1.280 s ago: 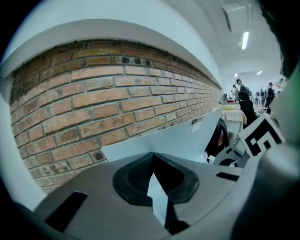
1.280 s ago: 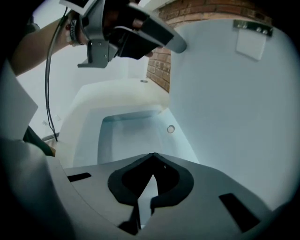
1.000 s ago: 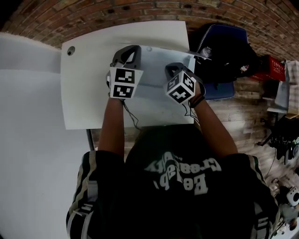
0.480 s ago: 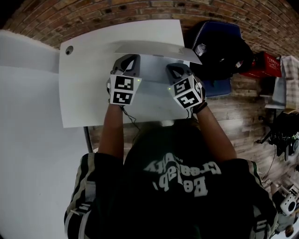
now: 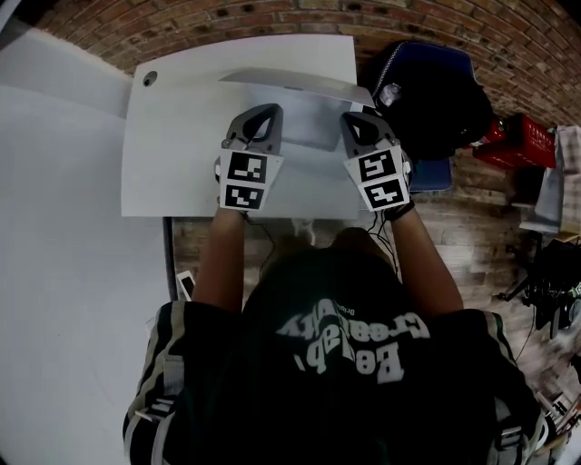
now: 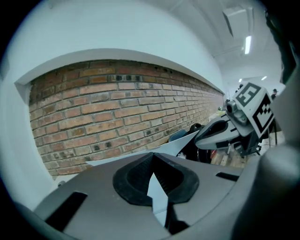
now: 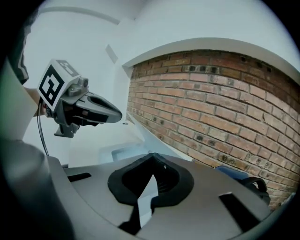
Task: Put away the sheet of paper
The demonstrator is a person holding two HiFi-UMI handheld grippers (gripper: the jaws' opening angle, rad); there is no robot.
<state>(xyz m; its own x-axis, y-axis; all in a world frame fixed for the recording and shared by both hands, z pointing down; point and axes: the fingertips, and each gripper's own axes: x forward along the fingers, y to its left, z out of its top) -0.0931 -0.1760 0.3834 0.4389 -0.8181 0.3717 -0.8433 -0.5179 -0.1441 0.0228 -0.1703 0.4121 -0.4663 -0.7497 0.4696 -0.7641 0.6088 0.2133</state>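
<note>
left gripper [image 6: 152, 158]: clamped tight on the sheet of paper [image 5: 313, 118]. All you see is a thin white sliver wedged between the dark ribbed rubber pads.
right gripper [image 7: 151, 157]: same deal, pinched shut on the sheet's other side, with a narrow strip poking back through the pads.
where the paper is: held up off the table [image 5: 182, 154], stretched between the two grippers.
hard to see: from above, the gripper bodies and marker cubes [image 5: 245, 180] cover the exact pinch spots, and the sheet's near edge is lost under them.
paper look: thin, plain, flat, greyish in the shade, with a sharp pointed corner on the right.
grippers look: grey moulded plastic, cubes printed with black-and-white squares.
table: smooth white top with a round hole [image 5: 149, 79] near its far left corner.
further out: red brick wall [image 5: 272, 18] with rough mortar lines. To the right, a black bag [image 5: 427, 91] sits on something blue, mostly in shadow, so no details.
cut off: the person's dark printed shirt [image 5: 354, 345] fills the bottom of the head view.
</note>
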